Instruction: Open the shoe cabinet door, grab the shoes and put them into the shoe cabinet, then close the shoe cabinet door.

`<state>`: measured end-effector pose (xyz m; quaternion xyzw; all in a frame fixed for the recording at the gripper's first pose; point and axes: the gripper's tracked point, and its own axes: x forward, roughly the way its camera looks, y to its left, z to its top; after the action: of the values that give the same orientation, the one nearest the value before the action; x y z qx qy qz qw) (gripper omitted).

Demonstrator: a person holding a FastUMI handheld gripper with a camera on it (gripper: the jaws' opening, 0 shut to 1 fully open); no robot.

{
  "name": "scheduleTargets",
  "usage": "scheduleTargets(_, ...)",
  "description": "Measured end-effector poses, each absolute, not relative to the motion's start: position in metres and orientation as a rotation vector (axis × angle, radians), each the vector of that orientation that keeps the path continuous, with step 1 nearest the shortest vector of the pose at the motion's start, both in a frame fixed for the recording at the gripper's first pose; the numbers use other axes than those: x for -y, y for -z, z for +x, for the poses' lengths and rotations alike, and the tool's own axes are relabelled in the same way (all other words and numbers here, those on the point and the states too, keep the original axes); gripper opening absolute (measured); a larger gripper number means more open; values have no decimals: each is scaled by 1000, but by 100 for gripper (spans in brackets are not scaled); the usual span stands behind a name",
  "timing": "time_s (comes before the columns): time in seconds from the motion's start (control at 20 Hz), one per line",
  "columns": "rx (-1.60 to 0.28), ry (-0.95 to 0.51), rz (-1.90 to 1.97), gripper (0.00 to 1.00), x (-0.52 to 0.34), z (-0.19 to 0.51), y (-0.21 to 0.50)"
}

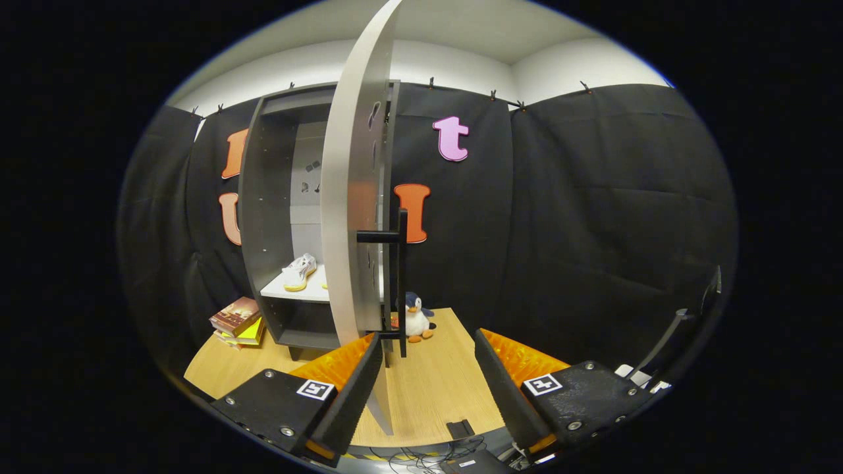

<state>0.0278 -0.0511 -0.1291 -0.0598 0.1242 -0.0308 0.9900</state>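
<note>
Gripper (427,378): its two fingers stand spread wide apart, pinching nothing; each carries a small square marker on its upper block.
Left finger (352,388): it sits right at the lower edge of the open door; whether it touches the panel is hard to tell from this angle.
Right finger (504,388): it stands clear of the door, over bare floor.
Shoe cabinet (263,217): a tall dark grey cabinet standing upright against the black cloth wall, beyond the fingers and to their left; its inside is lighter grey, with a white shelf (296,291) partway up.
Cabinet door (352,197): a pale grey panel swung open towards the gripper and seen nearly edge-on; its lower edge comes down between the fingers, close to the left one.
Door handle (400,283): a long black vertical bar on the door's outer face, held off the panel by short black posts; it lies just ahead of the fingers.
Shoe (299,271): a white sneaker with a yellow sole, resting on the white shelf inside the cabinet; a second shoe may lie beside it, mostly hidden by the door.
Penguin toy (416,317): a small black and white plush with orange feet, standing on the floor just behind the handle.
Books (238,321): a short stack on the floor beside the cabinet's left foot.
Floor (435,388): light wood planks.
</note>
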Motion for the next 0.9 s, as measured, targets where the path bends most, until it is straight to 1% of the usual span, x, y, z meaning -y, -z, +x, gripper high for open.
scheduleTargets(0.25,-248,20,-121,89,13,26,131)
scheduleTargets(0.9,-216,-4,-123,89,-83,32,138)
